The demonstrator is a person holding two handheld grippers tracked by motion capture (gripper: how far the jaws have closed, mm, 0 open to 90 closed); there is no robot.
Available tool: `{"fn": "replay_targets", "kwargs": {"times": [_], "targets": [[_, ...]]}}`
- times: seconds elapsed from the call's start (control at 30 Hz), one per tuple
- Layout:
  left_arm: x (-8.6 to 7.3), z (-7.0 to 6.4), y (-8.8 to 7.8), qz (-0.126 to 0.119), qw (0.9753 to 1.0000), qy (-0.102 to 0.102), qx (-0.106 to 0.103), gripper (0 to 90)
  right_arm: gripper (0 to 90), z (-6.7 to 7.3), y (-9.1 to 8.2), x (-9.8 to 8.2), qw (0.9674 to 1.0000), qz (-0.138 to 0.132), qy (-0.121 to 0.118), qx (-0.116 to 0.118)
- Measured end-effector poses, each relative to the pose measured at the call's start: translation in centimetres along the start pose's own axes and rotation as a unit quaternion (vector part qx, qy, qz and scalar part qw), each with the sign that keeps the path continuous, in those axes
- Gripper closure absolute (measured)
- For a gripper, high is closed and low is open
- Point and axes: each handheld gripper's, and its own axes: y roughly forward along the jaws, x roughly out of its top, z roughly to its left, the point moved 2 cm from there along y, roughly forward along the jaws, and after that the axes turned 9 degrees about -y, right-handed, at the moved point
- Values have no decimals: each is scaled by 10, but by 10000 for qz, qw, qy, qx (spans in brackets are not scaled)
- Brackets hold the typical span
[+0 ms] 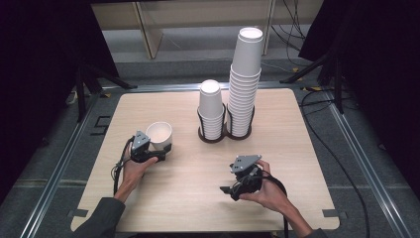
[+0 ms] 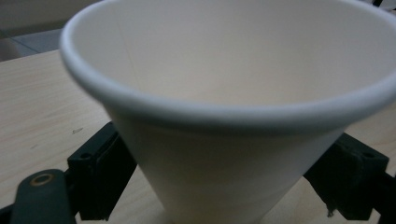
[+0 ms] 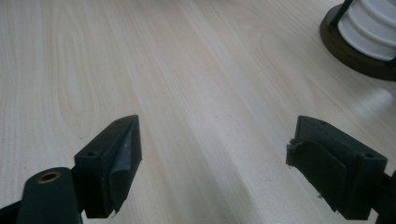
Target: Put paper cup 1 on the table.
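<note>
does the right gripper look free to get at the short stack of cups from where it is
Probably yes. The right gripper is open with nothing between its jaws, and bare table lies between it and the short stack of cups. The left gripper holds a single cup well aside.

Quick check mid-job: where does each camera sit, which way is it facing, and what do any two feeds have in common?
High view: above the person's side, looking forward and down on the table; both forearms, left claw and right claw show.
Left gripper view: rides the left claw, looking along its black jaws, which press on the single cup.
Right gripper view: rides the right claw, jaws apart over bare wood, a cup holder at top right.
Shared: the high view also shows the single cup and the holders.
</note>
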Motion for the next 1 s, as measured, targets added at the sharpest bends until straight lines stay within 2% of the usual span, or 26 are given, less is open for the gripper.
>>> {"fn": "replay_targets", "kwargs": {"times": [0.03,0.1,0.13,0.17,0.33,0.37,0.43,0.5,0.57,0.6,0.63,0.7,0.8,0.83,0.87,1.0], "targets": [[-1,1,-1,65,10000,-39,8,144,169,0,-1,0,10000,3,-18,-33],[-2,1,-3,20,10000,-62,-34,144,169,0,-1,-1,10000,7,34,-17],[-3,0,-6,73,9999,-114,25,144,169,0,-2,-1,10000,10,43,-22],[-2,1,-7,19,10000,-28,-63,145,168,0,-2,-1,10000,5,10,-47],[-6,1,-21,79,9999,-33,-63,145,168,-3,-6,-3,9999,-5,99,-135],[-6,1,-25,135,9998,-117,22,145,168,-4,-7,-4,9998,-18,111,-175],[-7,1,-32,98,9997,-227,40,144,169,-6,-10,-4,9996,-43,147,-232],[-6,-1,-38,32,9998,-204,-61,145,169,-9,-14,-5,9990,-155,290,-292],[-5,-7,-46,-8,9996,-248,-108,144,170,-13,-18,-5,9985,-176,315,-422],[-5,-10,-50,-6,9997,-191,-150,145,170,-15,-21,-5,9977,-180,388,-521],[-4,-14,-54,-41,9998,-160,-99,144,169,-18,-23,-5,9972,-243,421,-574],[-2,-22,-63,-135,9997,-183,-125,144,169,-22,-29,-5,9954,-334,567,-702],[-1,-34,-76,-32,9999,-150,-77,145,169,-28,-36,-5,9925,-425,708,-900],[-1,-37,-79,-51,9997,-188,-148,145,171,-29,-38,-5,9915,-449,758,-955],[-1,-41,-84,-24,9995,-278,-122,144,170,-31,-40,-6,9901,-515,832,-1010],[-4,-54,-95,-57,9996,-229,-166,145,167,-36,-45,-8,9864,-625,1026,-1121]]}}
